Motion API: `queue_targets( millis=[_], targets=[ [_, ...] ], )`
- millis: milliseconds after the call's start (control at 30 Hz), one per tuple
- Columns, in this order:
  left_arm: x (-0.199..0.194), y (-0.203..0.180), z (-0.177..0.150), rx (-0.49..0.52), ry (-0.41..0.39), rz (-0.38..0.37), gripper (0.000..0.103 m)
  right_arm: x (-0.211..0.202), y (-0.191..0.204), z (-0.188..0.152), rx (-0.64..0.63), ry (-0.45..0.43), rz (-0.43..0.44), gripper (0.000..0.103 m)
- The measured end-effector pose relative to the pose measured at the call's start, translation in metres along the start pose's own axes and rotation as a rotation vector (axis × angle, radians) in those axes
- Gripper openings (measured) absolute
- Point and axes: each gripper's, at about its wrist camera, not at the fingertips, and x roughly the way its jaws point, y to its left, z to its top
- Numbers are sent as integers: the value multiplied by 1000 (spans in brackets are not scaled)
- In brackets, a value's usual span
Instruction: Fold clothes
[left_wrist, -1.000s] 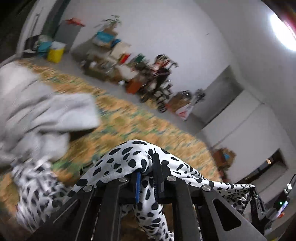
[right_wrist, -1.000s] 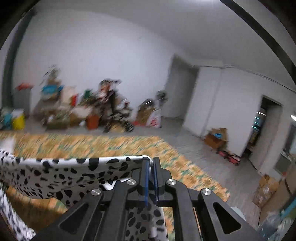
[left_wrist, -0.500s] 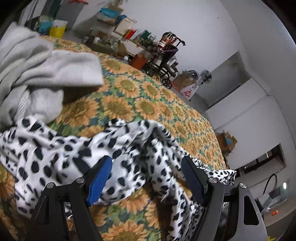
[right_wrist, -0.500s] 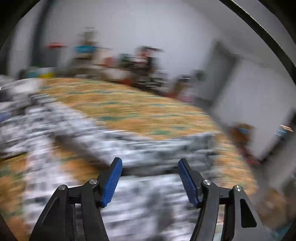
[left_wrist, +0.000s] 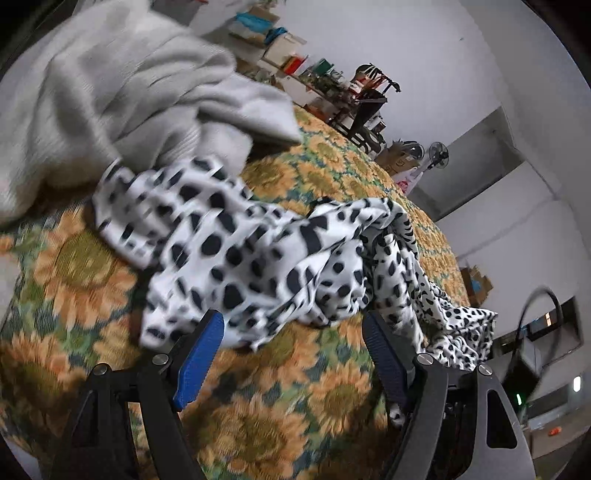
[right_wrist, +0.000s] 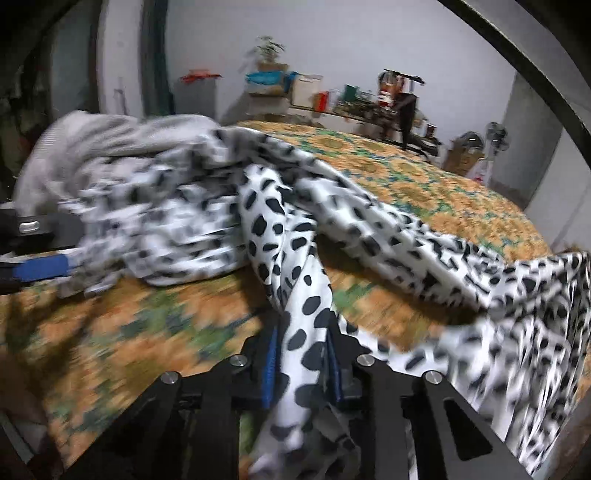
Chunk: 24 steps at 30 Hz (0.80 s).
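Observation:
A white garment with black spots (left_wrist: 258, 254) lies crumpled on the sunflower-print tablecloth (left_wrist: 258, 413). My left gripper (left_wrist: 291, 356) is open just short of its near edge, with only tablecloth between the blue pads. In the right wrist view, a strip of the spotted garment (right_wrist: 303, 332) runs between the fingers of my right gripper (right_wrist: 302, 363). Its jaws are closing, and both pads touch the cloth. The left gripper's blue pad (right_wrist: 40, 267) shows at the left edge, against the garment's other end.
A grey knitted garment (left_wrist: 110, 92) is heaped behind the spotted one, also visible in the right wrist view as the grey garment (right_wrist: 110, 136). Part of the spotted cloth hangs over the table's right edge (right_wrist: 554, 295). Boxes, a cart and fans stand along the far wall (right_wrist: 332, 96).
A second ago both grippers held the spotted garment up, shut. Both then opened and it dropped onto the table. The left has sunk closer to it; the right has closed on a strip.

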Motion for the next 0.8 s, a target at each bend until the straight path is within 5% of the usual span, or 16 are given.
queue_targets(
  millis=[267,367,467,567,633,800],
  targets=[
    [-15,2,-19,10,9,-49,77,-50,67,-82,-154,58,253,21],
    [-18,0,-28,32,22,-43,77,-66,84,-96,-224,69,279,17],
    [-25,3,-34,25,24,-49,77,-74,75,-85,-245,10,131,43],
    [-35,9,-37,18,3,-33,77,-83,47,-54,-139,-83,41,53],
    [-44,16,-37,8,-16,-8,77,-79,19,-23,8,-142,63,84],
    [-60,32,-36,-27,-50,32,77,-13,-24,37,302,-44,76,88]
  ],
)
